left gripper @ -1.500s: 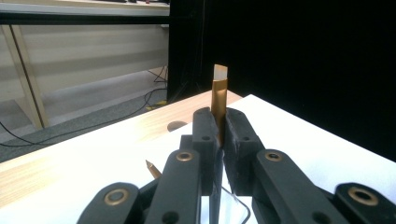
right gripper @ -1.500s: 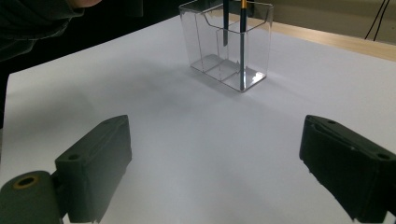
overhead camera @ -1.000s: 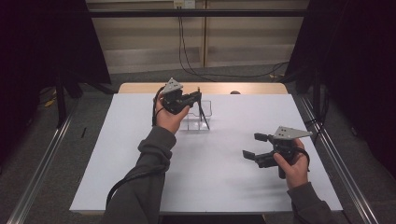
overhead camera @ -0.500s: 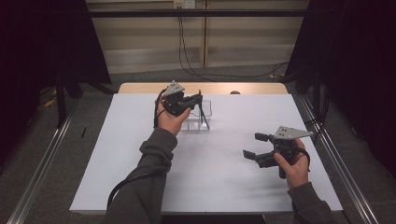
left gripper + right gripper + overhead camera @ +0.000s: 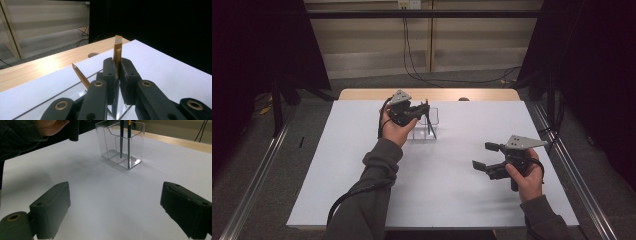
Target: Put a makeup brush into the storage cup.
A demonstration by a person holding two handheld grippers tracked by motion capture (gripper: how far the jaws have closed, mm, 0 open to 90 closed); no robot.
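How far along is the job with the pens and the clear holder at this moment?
One pen already leans free in the clear holder. In hand: the left claw is shut on a second pen, upright over the holder; its lower end appears to reach inside. Left: letting go of that pen and withdrawing. The right claw stands open above the white table sheet, apart from the holder.

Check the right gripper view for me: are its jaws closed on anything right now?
No: the right gripper has its jaws standing wide apart over the bare white table cover, with nothing between them.
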